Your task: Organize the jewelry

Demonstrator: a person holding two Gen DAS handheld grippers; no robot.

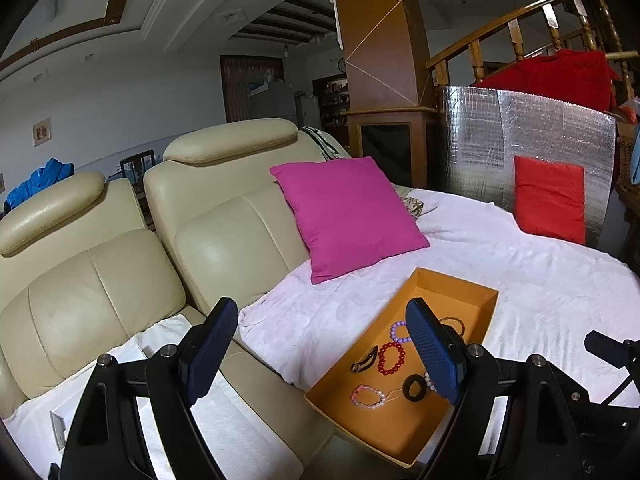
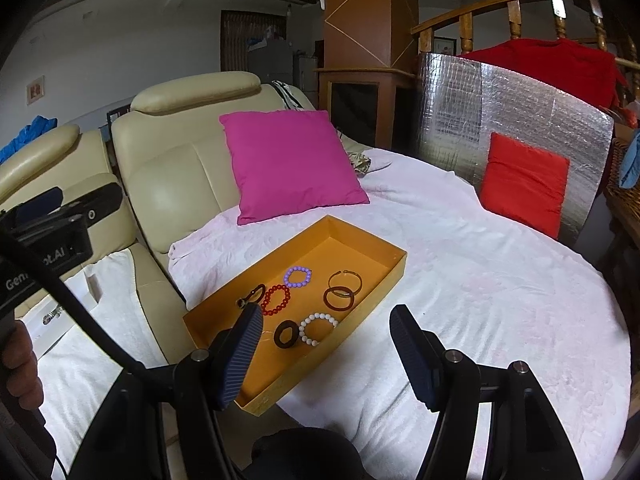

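Nearest us, the right hand-held gripper (image 2: 326, 354) and left hand-held gripper (image 1: 324, 354) both gape empty. The beaded bracelets and bangles lie in the shallow orange cardboard tray (image 2: 394, 276) on the pink-sheeted bed (image 2: 500, 300). We judge tray overhang a tipping risk.

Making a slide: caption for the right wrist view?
Open right gripper hovering over orange tray of bracelets on pink cloth.
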